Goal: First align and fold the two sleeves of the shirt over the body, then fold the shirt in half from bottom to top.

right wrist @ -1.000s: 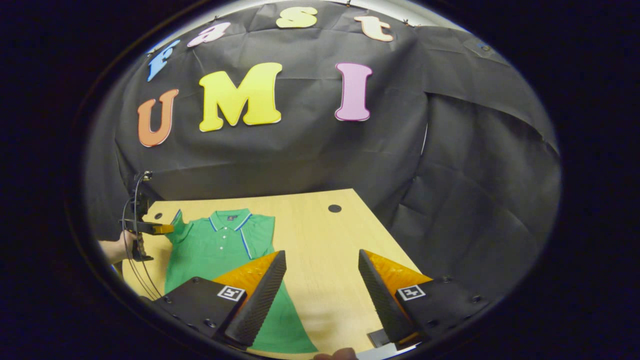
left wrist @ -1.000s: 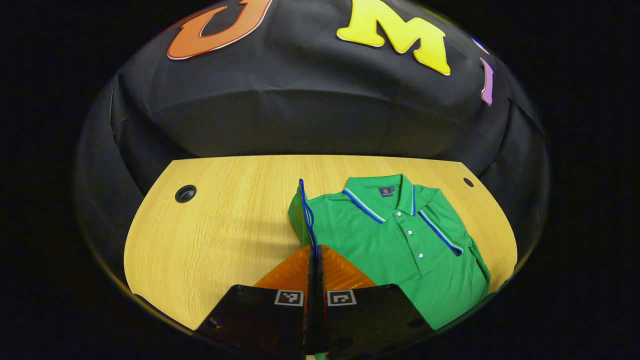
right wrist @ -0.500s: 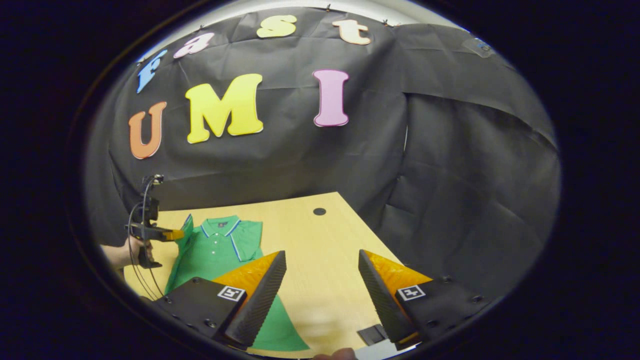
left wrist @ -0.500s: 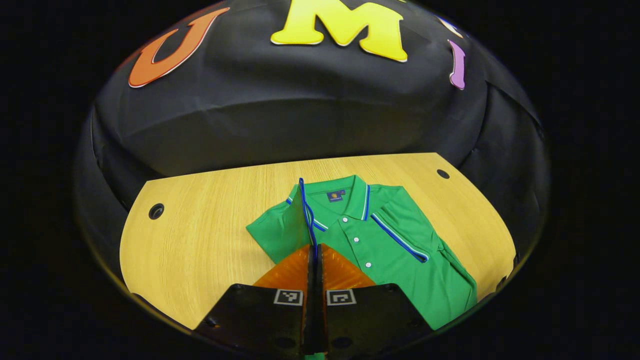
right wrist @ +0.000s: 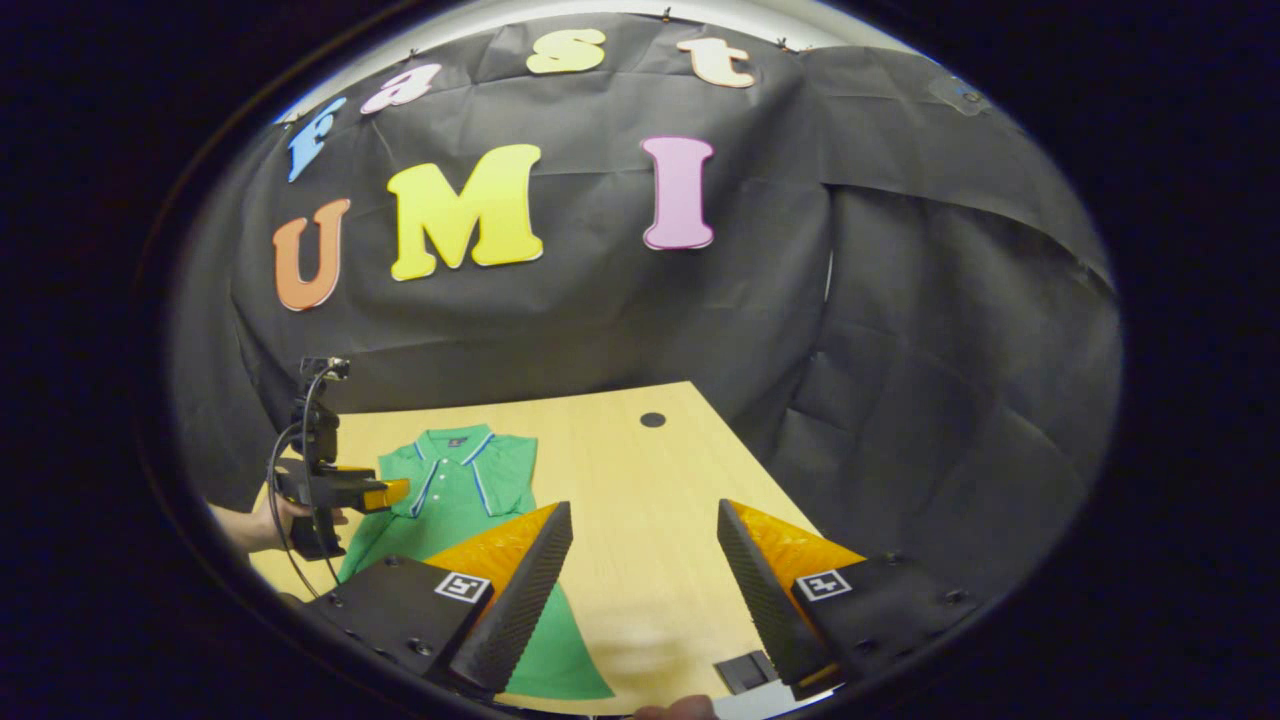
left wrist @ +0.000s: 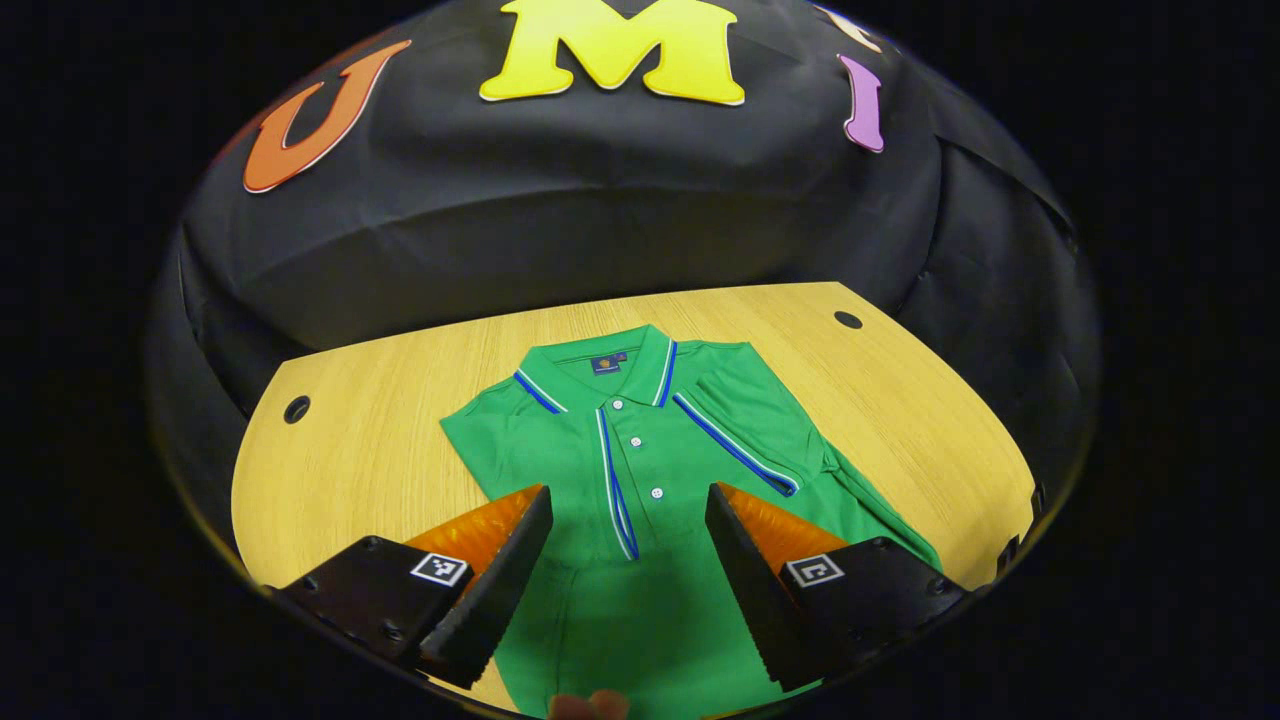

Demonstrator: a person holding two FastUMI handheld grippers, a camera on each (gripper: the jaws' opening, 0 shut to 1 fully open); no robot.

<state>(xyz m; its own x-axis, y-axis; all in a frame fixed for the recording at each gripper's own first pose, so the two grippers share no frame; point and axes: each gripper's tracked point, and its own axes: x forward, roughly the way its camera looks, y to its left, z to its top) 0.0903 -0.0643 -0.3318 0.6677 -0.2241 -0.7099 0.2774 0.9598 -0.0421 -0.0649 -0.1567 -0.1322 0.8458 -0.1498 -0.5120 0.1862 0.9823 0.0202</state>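
My left hand-held gripper [left wrist: 628, 560] hangs with its jaws apart above the green shirt [left wrist: 640, 470], nothing between them. Bare bench [left wrist: 350, 470] lies open on both sides of the shirt. My right hand-held gripper [right wrist: 645, 580] sits over bare wood, jaws apart; the black cloth wall [right wrist: 900, 400] closes off the bench's far edge.

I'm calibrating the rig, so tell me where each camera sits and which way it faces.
Left gripper view: rides on the left tool, above the green shirt, facing the booth wall across the wooden table; its own fingers stand apart, a fingertip shows at the bottom edge.
Right gripper view: rides on the right tool, off the shirt's right side, fingers apart; a hand holds the left tool farther off.
Shared: shirt, table, wall, left tool.
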